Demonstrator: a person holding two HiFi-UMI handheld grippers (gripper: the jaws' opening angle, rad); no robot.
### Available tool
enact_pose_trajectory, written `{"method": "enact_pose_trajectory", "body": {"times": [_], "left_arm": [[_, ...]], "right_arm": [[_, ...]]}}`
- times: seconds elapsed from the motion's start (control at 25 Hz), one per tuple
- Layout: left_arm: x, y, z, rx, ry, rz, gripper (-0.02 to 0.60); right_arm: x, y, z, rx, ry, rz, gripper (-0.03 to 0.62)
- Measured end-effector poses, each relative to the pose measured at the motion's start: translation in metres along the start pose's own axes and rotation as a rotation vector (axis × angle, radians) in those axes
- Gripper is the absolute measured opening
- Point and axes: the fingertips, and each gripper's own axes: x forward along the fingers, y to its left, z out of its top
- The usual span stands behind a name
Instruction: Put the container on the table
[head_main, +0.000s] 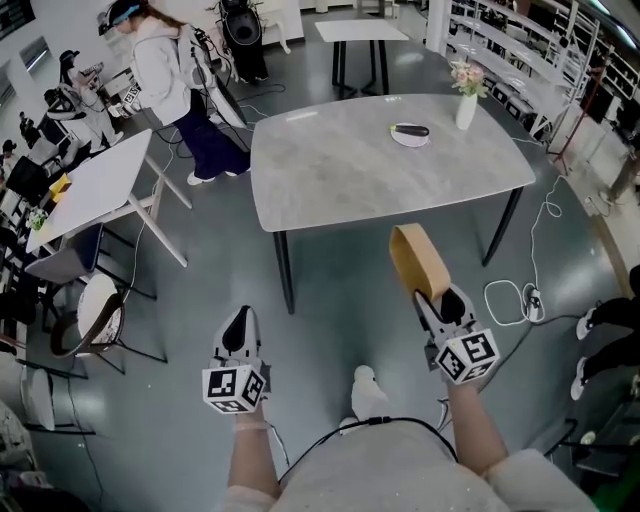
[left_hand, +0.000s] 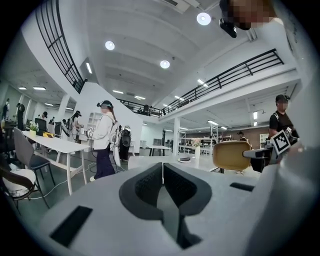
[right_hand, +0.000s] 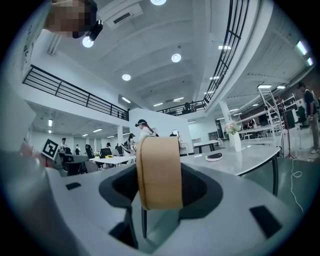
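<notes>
A grey table (head_main: 330, 180) stands ahead in the open hall. Both my forearms reach forward, with the grippers level and pointing toward it. My right gripper (head_main: 436, 298) clamps the tan container (head_main: 416, 262) on edge, its long axis running away from me, over the floor near the table's near side. My left gripper (head_main: 240, 322) is closed and empty.

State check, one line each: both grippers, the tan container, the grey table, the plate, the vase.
left gripper: shut, empty.
right gripper: shut on the container.
container: held in the air, short of the table, not yet set down.
table: standing, bears the plate and the vase.
plate: flat on the table, a dark item on it.
vase: upright on the table, holds flowers.
</notes>
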Motion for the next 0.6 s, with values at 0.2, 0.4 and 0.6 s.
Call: {"method": "enact_pose_trajectory", "body": {"times": [0.2, 0.4, 0.6], "left_arm": [[0.04, 0.011, 0.002, -0.003, 0.004, 0.006, 0.011], [0.075, 0.013, 0.002, 0.002, 0.015, 0.012, 0.011], [0.1, 0.019, 0.005, -0.019, 0.006, 0.041, 0.011]], "right_arm": [[0.041, -0.016, 0.0, 0.01, 0.008, 0.015, 0.232], [0.071, -0.035, -0.001, 0.018, 0.02, 0.026, 0.232], [0.093, -0.059, -0.001, 0.03, 0.027, 0.026, 0.232]]}}
